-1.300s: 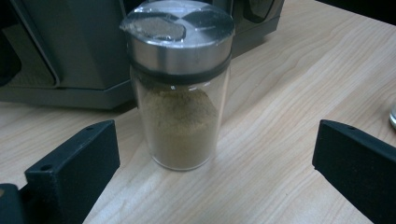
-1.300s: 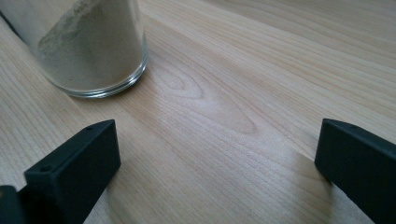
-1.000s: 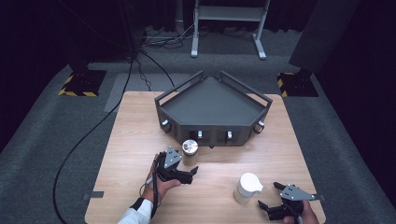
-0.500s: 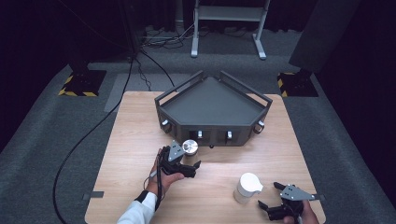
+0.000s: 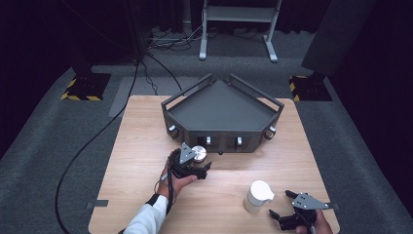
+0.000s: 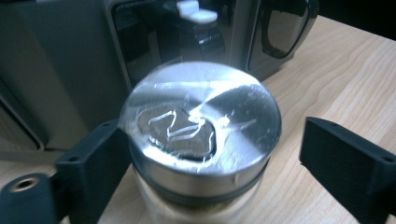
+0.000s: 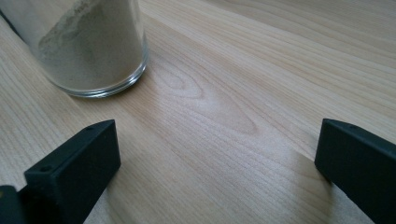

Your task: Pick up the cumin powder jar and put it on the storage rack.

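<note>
Standing upright on the counter [image 5: 146, 146], at 6 o'clock from the dark angular rack [image 5: 221, 114] and just in front of its lower openings, is a small glass jar [image 6: 201, 140] with a brushed metal lid. It reads as rigid and fairly dense for its size: thick glass below, metal on top, pale contents inside. Both surfaces look smooth, so I judge it slippery and breakable if it tips or drops. The best hold is probably on the glass body just under the lid's rim, where the lip would check any upward slip; squeezing the lid alone risks twisting it.

Around it, the left gripper [image 5: 192, 165] has the jar between its jaws. They have just been closing: in the left gripper view one jaw sits against the jar at 9 o'clock, while the other stands off with bare counter showing at 3 o'clock, so nothing is clamped yet.

Farther out, at 4 o'clock from the jar, a second glass jar [image 5: 257, 195] with a white lid holds pale powder. The right gripper [image 5: 292, 217] rests just beside it, jaws spread wide and empty.
</note>
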`<state>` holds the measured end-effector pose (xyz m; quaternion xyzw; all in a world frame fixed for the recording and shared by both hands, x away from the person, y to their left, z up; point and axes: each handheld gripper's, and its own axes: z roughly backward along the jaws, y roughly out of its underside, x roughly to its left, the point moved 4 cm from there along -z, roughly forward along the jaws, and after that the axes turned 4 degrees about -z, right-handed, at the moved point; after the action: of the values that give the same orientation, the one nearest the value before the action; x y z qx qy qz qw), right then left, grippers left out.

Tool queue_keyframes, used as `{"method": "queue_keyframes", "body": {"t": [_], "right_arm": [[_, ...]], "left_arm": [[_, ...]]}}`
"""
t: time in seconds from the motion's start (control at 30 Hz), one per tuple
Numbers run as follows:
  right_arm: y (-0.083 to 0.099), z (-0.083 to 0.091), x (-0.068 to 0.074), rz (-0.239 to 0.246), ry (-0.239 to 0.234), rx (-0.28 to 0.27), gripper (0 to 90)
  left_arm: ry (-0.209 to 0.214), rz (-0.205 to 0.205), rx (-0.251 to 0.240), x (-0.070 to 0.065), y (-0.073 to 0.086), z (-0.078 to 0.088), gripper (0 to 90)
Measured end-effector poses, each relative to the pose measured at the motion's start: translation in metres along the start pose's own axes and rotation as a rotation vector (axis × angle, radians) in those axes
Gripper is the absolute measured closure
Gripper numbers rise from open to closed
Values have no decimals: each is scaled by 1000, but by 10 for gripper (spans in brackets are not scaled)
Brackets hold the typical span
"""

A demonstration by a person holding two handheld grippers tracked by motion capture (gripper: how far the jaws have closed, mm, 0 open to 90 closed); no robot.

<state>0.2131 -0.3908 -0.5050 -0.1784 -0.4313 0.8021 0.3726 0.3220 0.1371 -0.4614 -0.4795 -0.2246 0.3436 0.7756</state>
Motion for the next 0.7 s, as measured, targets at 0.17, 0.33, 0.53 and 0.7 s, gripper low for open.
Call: {"method": "queue_keyframes", "body": {"t": [0.17,0.33,0.53,0.7], "right_arm": [[0,0,0,0,0,0,0],[0,0,0,0,0,0,0],[0,0,0,0,0,0,0],[0,0,0,0,0,0,0]], "left_arm": [[-7,14,-9,1,-1,-1,188],[-16,13,-18,2,0,1,307],[-14,20,-30,3,2,1,313],[-16,29,-47,2,6,1,317]]}}
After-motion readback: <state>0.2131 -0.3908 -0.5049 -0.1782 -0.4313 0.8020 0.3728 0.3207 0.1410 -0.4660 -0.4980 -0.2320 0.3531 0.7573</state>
